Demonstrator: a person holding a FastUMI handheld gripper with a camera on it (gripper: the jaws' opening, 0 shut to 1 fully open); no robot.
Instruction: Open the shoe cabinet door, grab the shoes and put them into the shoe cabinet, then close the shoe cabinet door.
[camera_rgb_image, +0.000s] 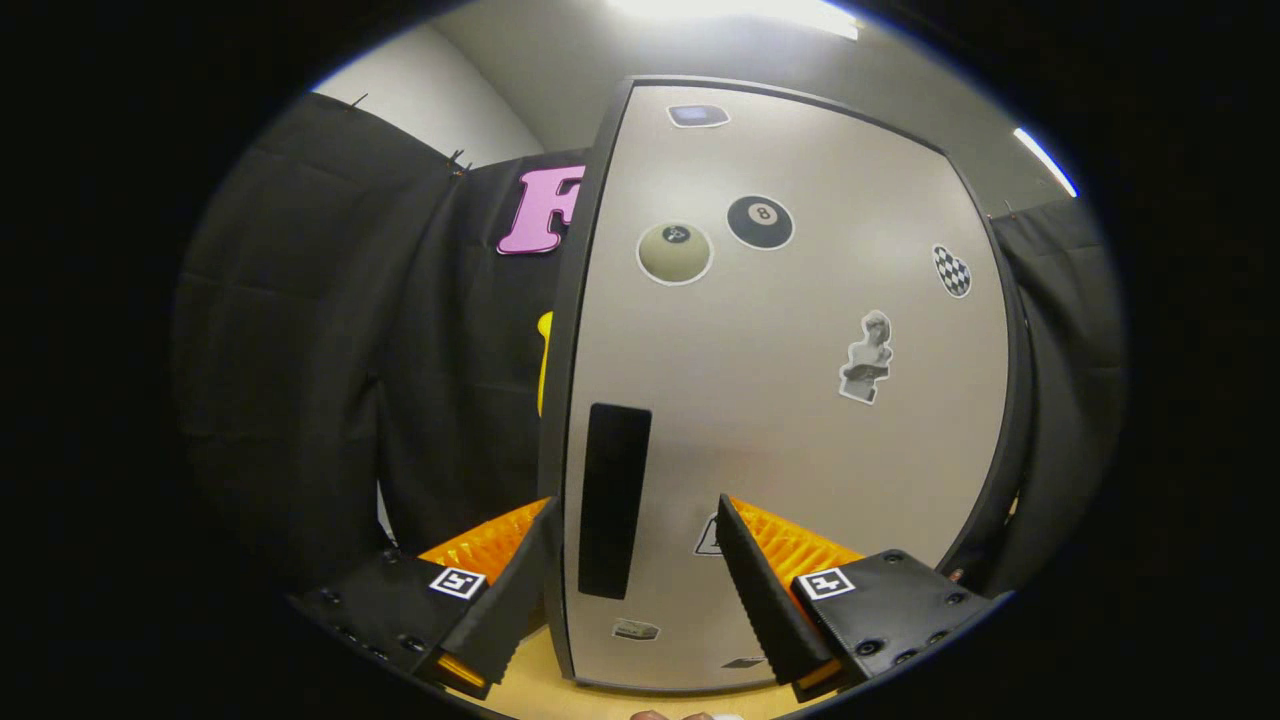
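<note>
The cabinet door (800, 400) is seen close up, standing upright right ahead of the gripper (632, 525). The fingers are spread wide, released, nothing gripped. The door's dark left edge (560, 400) is framed between them, and so is the tall black handle slot (612, 500); the left finger sits just outside that edge, the right one over the door's face. Stickers are scattered on the pale panel: an eight ball (760, 221), a bust (867, 357), a checkered heart (952, 271). Black cloth (330, 350) hangs beside the cabinet, and a wooden surface (560, 695) is glimpsed below.
</note>
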